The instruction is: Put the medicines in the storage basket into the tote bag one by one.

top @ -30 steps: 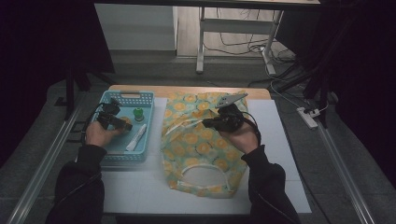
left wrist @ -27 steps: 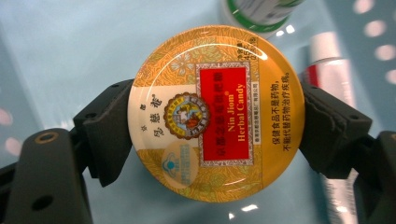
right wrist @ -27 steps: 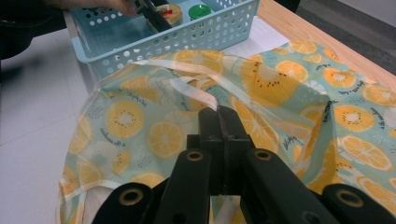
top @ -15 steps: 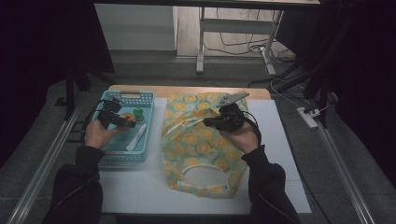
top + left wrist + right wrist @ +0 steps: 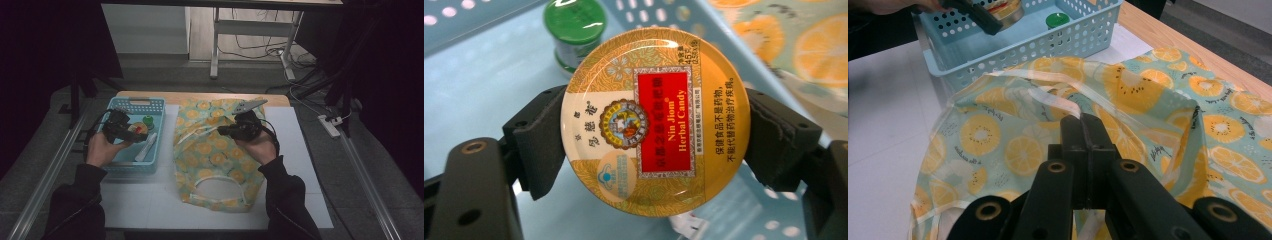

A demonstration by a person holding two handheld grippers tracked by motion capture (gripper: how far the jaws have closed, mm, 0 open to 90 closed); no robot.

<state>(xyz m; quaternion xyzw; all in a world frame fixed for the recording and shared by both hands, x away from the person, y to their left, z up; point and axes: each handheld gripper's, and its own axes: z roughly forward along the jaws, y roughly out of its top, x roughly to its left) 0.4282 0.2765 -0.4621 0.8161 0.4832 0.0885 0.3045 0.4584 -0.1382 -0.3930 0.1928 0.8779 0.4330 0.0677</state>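
Note:
A round yellow tin (image 5: pixel 656 122) with a red "Nin Jiom Herbal Candy" label sits clamped by its rim between the pads of my left gripper (image 5: pixel 654 135). In the high view that gripper (image 5: pixel 134 131) hovers over the light blue basket (image 5: pixel 150 104). A small green-lidded jar (image 5: pixel 574 25) stands in the basket beyond the tin. My right gripper (image 5: pixel 1083 122) has its jaws pressed together over a lemon-print apron (image 5: pixel 998 140), which rises in a fold around the tips. The apron (image 5: pixel 220 160) lies spread on the white mat, with the right gripper (image 5: pixel 222 131) at its upper middle.
A white oblong item (image 5: pixel 145 148) also lies in the basket. White straps (image 5: pixel 1058 102) cross the apron near my right jaws. The white mat (image 5: pixel 295 165) covers the table, with a wooden edge (image 5: pixel 200 95) at the back. Metal rails run along both sides.
The left gripper with the tin has shifted slightly over the basket. The right gripper has stayed where it was on the apron.

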